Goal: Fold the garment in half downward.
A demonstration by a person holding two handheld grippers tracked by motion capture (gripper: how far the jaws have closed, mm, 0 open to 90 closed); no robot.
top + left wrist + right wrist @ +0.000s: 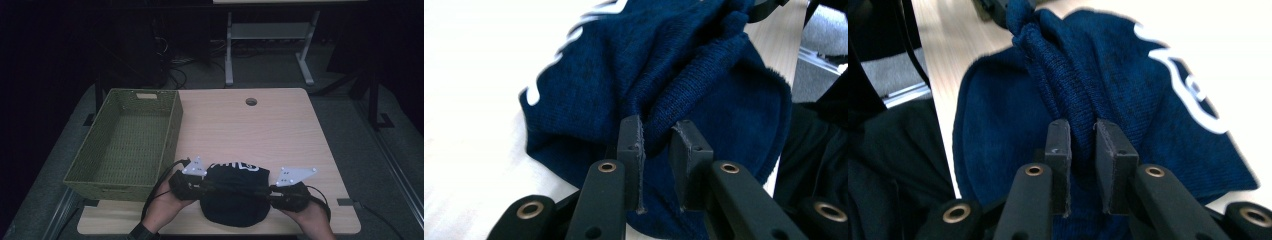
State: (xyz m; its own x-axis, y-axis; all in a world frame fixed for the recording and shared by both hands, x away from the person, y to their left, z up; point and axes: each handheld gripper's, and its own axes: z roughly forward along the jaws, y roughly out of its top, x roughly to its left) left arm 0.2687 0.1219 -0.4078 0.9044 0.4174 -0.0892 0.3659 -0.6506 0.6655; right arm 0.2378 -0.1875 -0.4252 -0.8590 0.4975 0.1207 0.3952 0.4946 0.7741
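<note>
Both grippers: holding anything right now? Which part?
Yes. Left gripper and right gripper each pinch a bunched knit fold at opposite ends of the dark blue garment, which lies on the table.

White lettering on garment unreadable

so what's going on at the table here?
A person holds a gripper in each hand and has a dark blue knit garment pinched from both sides, near the table's front edge. The left gripper and right gripper are each shut on a bunched fold of the fabric, which has white lettering on it. A green woven basket sits to the left, with nothing in it.
</note>
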